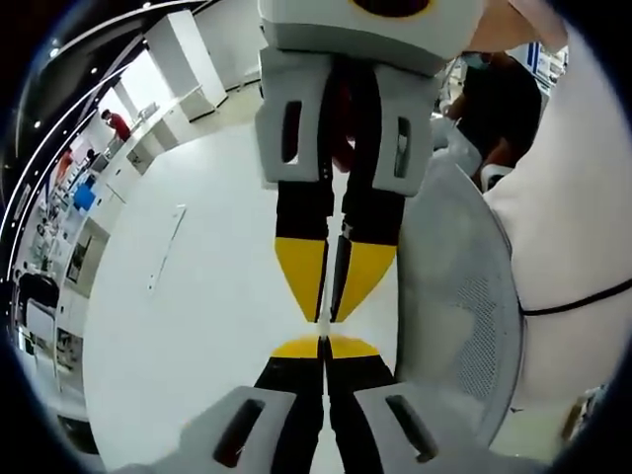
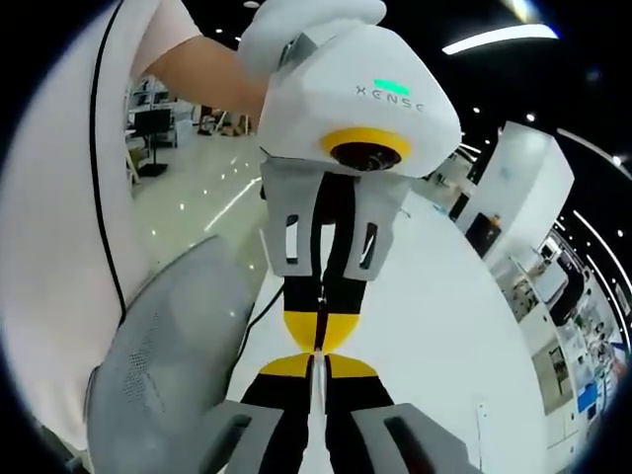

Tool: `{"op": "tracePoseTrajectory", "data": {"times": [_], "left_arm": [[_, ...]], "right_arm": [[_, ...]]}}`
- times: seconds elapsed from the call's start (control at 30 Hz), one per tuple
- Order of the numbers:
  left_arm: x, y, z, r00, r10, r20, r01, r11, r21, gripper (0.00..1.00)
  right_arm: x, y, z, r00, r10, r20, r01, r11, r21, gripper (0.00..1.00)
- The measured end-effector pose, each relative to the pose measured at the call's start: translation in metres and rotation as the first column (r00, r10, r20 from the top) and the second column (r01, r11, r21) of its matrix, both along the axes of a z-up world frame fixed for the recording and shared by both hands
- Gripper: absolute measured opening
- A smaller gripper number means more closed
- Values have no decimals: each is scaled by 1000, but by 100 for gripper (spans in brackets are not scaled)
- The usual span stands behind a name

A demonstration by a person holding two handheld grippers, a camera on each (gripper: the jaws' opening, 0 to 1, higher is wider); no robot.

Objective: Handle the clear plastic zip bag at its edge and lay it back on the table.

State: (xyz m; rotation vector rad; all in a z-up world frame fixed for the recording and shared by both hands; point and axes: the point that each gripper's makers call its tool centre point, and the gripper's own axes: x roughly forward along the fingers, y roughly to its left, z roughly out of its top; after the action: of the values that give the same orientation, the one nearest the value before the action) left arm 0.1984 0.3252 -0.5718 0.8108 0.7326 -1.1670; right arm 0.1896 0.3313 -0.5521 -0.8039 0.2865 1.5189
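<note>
The clear zip bag (image 1: 339, 262) shows only edge-on, as a thin pale strip running between the yellow fingers. My left gripper (image 1: 324, 346) rises from the bottom of the left gripper view with its jaws shut. My right gripper (image 1: 331, 316) comes down from above and meets it tip to tip, its jaws closed on the strip. In the right gripper view, my right gripper (image 2: 316, 367) pinches the bag (image 2: 314, 393), and the left gripper (image 2: 318, 346) faces it from above, also shut. Both hang above the white table (image 1: 197, 326). Most of the bag is hidden.
A grey mesh chair (image 1: 454, 286) stands at the table's edge, beside a person in a white shirt (image 1: 573, 217). A thin flat strip (image 1: 168, 247) lies on the table. Shelves and desks with other people (image 1: 118, 123) line the far side.
</note>
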Motion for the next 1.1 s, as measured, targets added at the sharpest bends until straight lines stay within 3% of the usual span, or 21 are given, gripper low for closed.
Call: {"op": "tracePoseTrajectory", "data": {"times": [0.67, 1.1], "left_arm": [[-3, -3, -2, 1000, -3, -10, 3, 1000, 5, 0], [-6, -3, -4, 1000, -14, -8, 14, 1000, 13, 0]], "right_arm": [[-1, 2, -7, 1000, -3, -11, 3, 1000, 4, 1], [-6, 3, -10, 999, 25, 24, -25, 1000, -19, 0]]}}
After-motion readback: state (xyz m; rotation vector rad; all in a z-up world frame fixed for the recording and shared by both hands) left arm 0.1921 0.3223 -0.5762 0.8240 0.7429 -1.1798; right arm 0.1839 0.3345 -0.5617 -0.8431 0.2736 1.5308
